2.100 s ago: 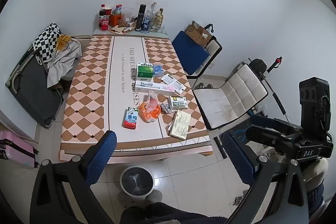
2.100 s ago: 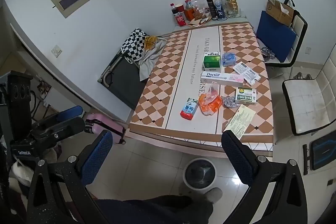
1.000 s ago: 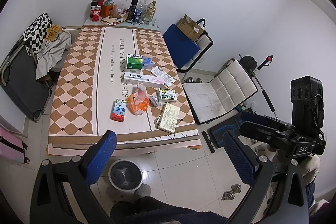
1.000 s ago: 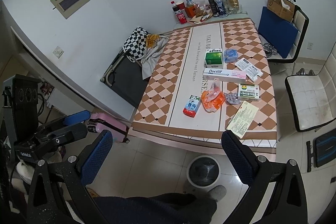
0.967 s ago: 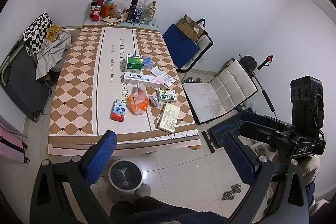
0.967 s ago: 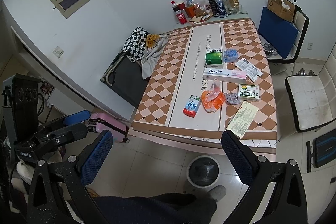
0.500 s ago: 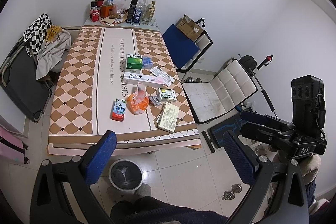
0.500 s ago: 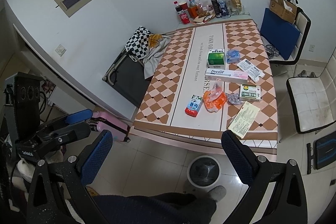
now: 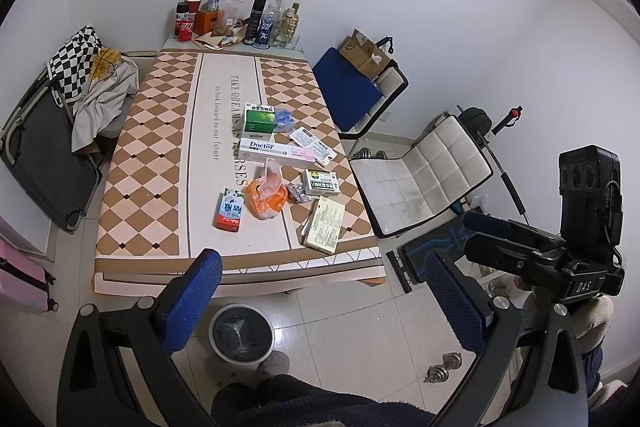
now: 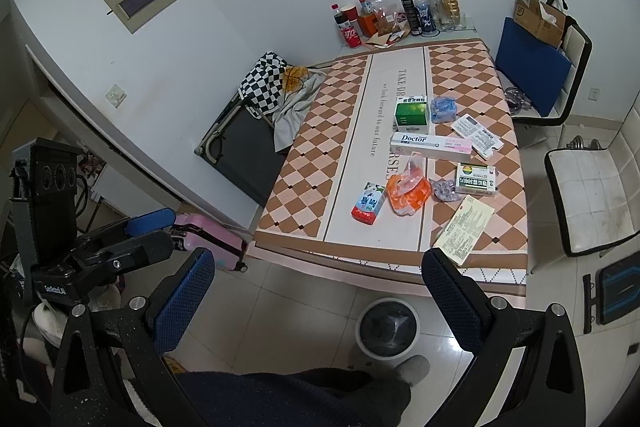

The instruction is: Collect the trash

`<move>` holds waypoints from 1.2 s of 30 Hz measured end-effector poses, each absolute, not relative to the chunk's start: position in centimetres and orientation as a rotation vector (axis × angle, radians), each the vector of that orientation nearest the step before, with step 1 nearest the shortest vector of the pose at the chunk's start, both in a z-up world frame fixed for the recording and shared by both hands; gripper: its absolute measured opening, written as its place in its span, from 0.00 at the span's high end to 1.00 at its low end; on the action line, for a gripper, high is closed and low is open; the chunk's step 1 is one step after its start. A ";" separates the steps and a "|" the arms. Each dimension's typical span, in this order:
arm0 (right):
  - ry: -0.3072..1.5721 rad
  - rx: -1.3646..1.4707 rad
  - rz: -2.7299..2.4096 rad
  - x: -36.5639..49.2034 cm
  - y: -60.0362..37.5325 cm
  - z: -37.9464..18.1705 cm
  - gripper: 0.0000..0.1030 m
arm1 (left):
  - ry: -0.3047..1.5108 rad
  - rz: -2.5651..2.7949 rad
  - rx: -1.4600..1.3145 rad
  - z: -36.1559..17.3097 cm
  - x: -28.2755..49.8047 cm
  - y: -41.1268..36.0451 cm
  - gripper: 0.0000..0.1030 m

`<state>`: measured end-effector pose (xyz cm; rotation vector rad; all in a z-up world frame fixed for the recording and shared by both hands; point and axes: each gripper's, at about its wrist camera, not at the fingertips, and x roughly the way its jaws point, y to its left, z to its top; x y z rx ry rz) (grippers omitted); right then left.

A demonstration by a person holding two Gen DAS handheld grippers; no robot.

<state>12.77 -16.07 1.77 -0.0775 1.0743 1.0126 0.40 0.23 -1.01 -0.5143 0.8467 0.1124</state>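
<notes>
Trash lies on the checkered table (image 9: 132, 187): an orange plastic bag (image 9: 266, 197), a red-and-blue carton (image 9: 230, 215), a green box (image 9: 259, 121), a white "Doctor" box (image 9: 276, 151), a crumpled blue wrapper (image 9: 284, 119), a small medicine box (image 9: 322, 183), a blister pack (image 9: 298, 193) and a booklet (image 9: 325, 231). On the floor at the table's near edge stands a round bin (image 9: 241, 333) with a black liner. My left gripper (image 9: 322, 259) hangs open and empty, high above the bin. My right gripper (image 10: 316, 259) is open and empty too, left of the bin (image 10: 387, 331).
Bottles and cans (image 9: 240, 19) crowd the table's far end. A folding cot with clothes (image 9: 60, 115) stands left, a blue chair with a cardboard box (image 9: 360, 83) and a white chair (image 9: 420, 179) right. A person's legs and slippers (image 9: 248, 371) show below, and a dumbbell (image 9: 444, 373) lies on the tiles.
Both grippers pulled back and up from the table between two seconds and one second ago, then held nearly still. Nothing on the table has moved.
</notes>
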 end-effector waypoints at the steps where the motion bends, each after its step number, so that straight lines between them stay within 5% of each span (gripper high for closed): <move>1: 1.074 -0.078 1.011 12.8 -16.1 1.7 0.00 | 0.848 0.113 -0.514 -1.0 0.4 0.2 0.00; 36: 1.079 -0.053 0.978 14.1 -15.9 1.5 0.00 | 0.846 0.143 -0.503 -1.3 0.1 0.5 0.00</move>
